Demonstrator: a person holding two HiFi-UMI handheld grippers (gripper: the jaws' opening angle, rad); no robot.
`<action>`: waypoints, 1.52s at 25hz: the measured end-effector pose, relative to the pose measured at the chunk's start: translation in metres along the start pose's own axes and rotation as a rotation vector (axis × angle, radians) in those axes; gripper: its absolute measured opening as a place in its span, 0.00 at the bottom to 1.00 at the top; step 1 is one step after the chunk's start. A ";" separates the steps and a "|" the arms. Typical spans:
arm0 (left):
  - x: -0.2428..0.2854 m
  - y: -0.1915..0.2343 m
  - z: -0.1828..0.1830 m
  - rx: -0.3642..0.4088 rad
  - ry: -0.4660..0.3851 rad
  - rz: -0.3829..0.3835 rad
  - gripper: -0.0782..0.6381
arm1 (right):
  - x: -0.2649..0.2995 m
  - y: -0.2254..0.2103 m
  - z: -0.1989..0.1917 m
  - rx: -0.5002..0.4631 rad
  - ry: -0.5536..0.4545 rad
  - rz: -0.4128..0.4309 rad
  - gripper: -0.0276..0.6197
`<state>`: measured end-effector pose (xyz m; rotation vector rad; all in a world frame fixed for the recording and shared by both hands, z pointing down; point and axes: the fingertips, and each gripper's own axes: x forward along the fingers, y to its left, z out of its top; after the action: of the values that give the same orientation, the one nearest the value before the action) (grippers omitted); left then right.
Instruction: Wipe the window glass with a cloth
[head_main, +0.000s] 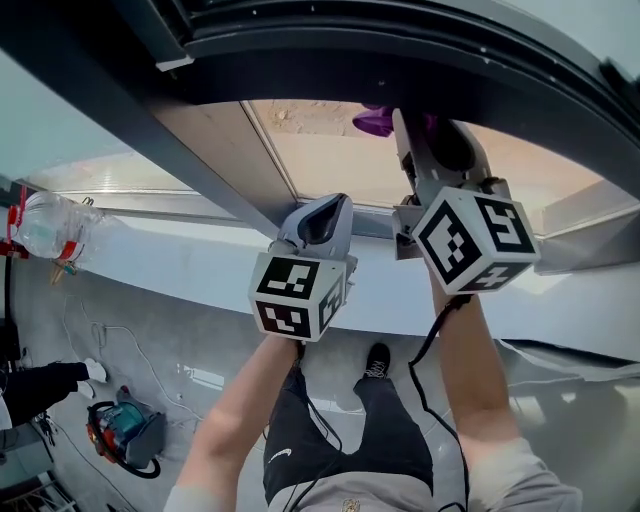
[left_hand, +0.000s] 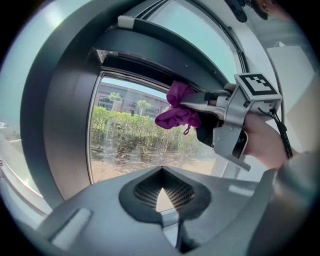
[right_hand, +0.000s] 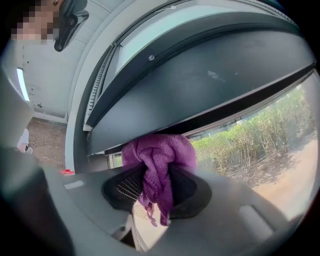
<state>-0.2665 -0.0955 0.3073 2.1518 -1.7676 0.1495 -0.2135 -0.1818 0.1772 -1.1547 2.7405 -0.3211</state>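
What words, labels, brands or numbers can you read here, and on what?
No words or numbers can be read.
Cubes on the left hand-held gripper and right hand-held gripper: square patterns, no letters.
Shorts: white swoosh mark, no lettering.
Shirt emblem: too small to read.
Purple cloth: blank.

We saw a dark grey window frame (left_hand: 65, 125) above a white sill (head_main: 170, 265), pale glossy floor (head_main: 200, 350) below, and sunlit green shrubs (left_hand: 130, 135) beyond it.
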 end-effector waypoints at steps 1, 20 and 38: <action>-0.001 0.003 -0.001 0.002 0.000 -0.005 0.11 | 0.002 0.004 -0.001 -0.012 -0.003 -0.007 0.27; 0.011 0.058 -0.159 0.002 0.211 -0.050 0.11 | 0.009 -0.024 -0.215 -0.083 0.184 -0.108 0.27; 0.034 0.092 -0.256 -0.081 0.300 0.108 0.11 | 0.005 -0.089 -0.483 -0.054 0.633 -0.088 0.27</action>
<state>-0.3124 -0.0566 0.5744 1.8658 -1.6833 0.3986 -0.2620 -0.1797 0.6661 -1.3815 3.2417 -0.7407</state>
